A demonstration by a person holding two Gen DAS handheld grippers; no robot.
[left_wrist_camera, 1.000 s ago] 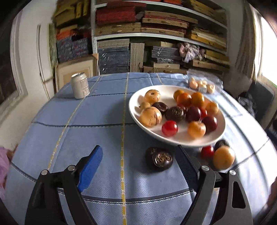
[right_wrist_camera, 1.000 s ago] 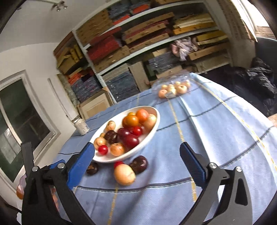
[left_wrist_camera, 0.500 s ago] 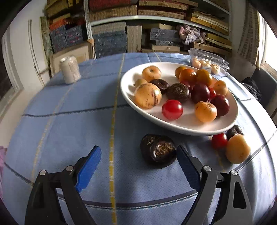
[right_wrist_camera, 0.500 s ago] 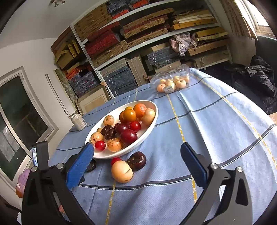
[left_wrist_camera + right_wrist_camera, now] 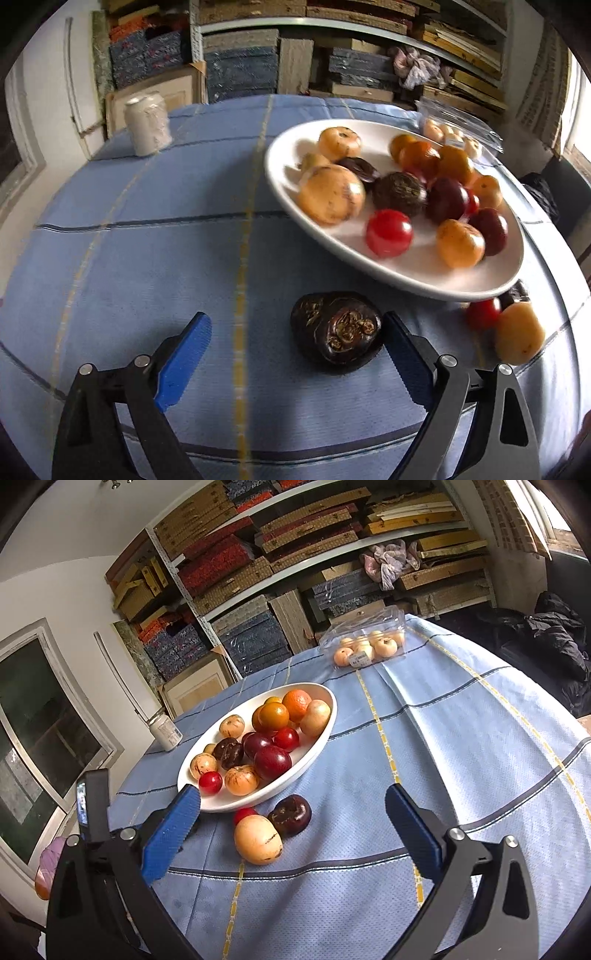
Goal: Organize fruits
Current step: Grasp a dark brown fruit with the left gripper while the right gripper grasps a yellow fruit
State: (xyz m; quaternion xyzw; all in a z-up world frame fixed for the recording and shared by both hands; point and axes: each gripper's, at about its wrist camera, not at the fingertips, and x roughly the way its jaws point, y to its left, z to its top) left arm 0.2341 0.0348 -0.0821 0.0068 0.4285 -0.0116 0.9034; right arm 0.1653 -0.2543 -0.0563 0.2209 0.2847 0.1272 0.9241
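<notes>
Now the left gripper (image 5: 295,341) is opening its jaws beside the dark fruit (image 5: 337,336); center it before squeezing gently. Right gripper (image 5: 291,814) jaws stay spread, empty.

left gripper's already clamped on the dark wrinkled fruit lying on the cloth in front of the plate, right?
Not clamped. In the left wrist view the left gripper is wide, jaws opening; the dark wrinkled fruit lies between them on the cloth, close to one finger, far from the other, in front of the plate.

Oval white ceramic bowl (image 5: 317,751): orange, red and maroon fruits. Tabletop cloth (image 5: 461,738): pale blue, yellow and navy checks. Wrinkled dark brown fruit (image 5: 338,326).
</notes>
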